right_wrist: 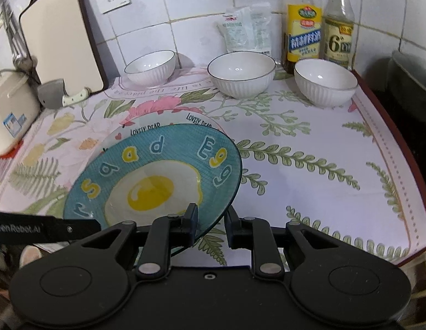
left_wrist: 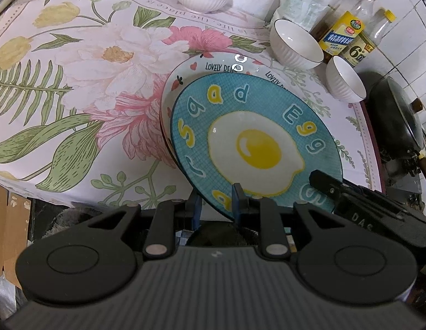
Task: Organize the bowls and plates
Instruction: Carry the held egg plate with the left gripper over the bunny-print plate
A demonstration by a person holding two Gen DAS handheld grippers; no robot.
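Both claws pinch the blue plate (left_wrist: 257, 143), fried egg painted at its centre: left claw (left_wrist: 217, 200) at six o'clock, right claw (right_wrist: 210, 224) at five.

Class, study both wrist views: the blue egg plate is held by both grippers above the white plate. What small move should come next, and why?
Probably lower the blue egg plate straight down onto the white "Lovely Bear" plate. Both the left gripper and the right gripper grip its near rim, it sits tilted, and it already overlaps the white plate, so stacking looks close.
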